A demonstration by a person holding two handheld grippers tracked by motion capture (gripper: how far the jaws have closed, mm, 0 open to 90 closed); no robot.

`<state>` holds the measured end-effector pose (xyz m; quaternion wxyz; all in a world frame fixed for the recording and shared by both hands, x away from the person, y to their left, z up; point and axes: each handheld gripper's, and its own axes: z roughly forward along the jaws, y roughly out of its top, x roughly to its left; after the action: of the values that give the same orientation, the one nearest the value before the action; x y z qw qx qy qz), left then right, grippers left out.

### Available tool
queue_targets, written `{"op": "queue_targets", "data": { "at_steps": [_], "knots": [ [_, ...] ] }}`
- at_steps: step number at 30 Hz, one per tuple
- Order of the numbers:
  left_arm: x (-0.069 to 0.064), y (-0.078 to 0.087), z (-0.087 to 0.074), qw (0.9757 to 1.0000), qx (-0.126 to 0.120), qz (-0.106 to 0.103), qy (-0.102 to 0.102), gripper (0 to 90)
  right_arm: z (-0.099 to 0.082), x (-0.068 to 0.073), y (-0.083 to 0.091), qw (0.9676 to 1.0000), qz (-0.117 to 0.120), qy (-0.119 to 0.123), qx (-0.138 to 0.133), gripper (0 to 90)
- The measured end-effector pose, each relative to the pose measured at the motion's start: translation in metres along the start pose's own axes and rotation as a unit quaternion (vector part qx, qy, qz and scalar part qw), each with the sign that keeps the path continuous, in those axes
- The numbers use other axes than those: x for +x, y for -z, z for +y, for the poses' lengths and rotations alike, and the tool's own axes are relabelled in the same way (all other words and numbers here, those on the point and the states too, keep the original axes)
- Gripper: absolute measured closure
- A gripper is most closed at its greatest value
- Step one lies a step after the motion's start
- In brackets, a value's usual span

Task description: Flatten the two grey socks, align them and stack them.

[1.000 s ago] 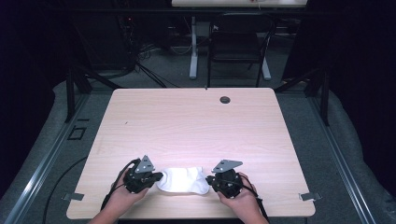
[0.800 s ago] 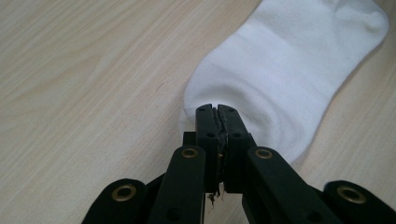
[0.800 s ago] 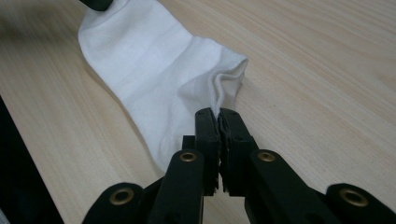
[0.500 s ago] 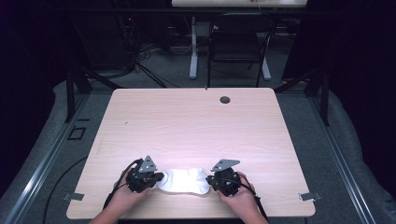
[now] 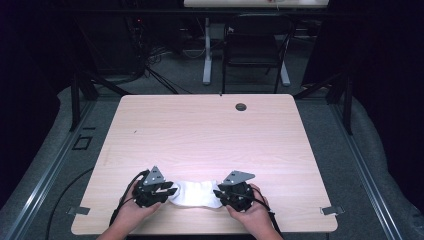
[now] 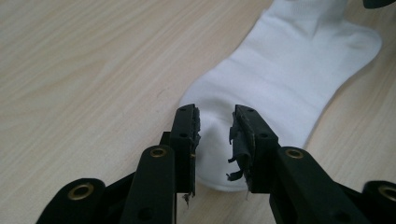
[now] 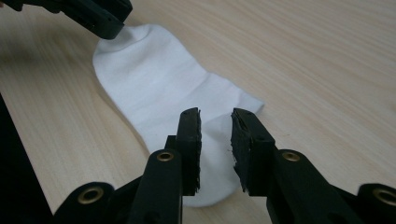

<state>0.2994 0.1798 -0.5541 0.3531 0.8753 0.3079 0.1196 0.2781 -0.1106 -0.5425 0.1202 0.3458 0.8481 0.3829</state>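
Sock: plain white, no print, faint ribbing. Table: pale wood-grain laminate, light beige with darker streaks; small dark grey round grommet near far edge. Left gripper and right gripper: black bodies, brass-coloured rivets, grey top plates.

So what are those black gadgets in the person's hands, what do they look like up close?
Each hand holds a black two-jaw tool. The left gripper and the right gripper each carry a grey three-cornered plate on top and trail a black cable. Seen close, the left gripper has flat black jaws with brass-coloured rivets and frayed, torn pads; the right gripper looks alike. No sleeves show at the wrists.
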Motion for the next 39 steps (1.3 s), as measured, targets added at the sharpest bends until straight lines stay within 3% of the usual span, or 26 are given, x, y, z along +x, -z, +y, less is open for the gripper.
{"op": "queue_targets", "data": {
  "at_steps": [7, 15, 26, 33, 39],
  "knots": [
    [0.001, -0.009, -0.006, 0.9997, 0.026, -0.004, 0.000, 69.7, -0.009, -0.004, -0.018, 0.9993, -0.003, 0.002, 0.037, 71.7],
    [0.002, -0.016, -0.006, 0.9996, 0.028, -0.004, 0.004, 69.4, -0.012, -0.011, -0.023, 0.9989, -0.008, -0.001, 0.046, 73.1],
    [0.011, -0.026, 0.002, 0.9997, 0.017, 0.003, 0.019, 68.6, -0.010, -0.024, -0.027, 0.9989, -0.022, -0.005, 0.041, 73.2],
    [0.017, -0.036, 0.011, 0.9995, 0.015, 0.009, 0.026, 68.7, -0.004, -0.042, -0.032, 0.9985, -0.024, -0.033, 0.037, 72.5],
    [0.022, -0.040, 0.017, 0.9994, 0.018, 0.011, 0.027, 68.7, -0.003, -0.048, -0.034, 0.9985, -0.027, -0.035, 0.033, 71.8]
  ]
}}
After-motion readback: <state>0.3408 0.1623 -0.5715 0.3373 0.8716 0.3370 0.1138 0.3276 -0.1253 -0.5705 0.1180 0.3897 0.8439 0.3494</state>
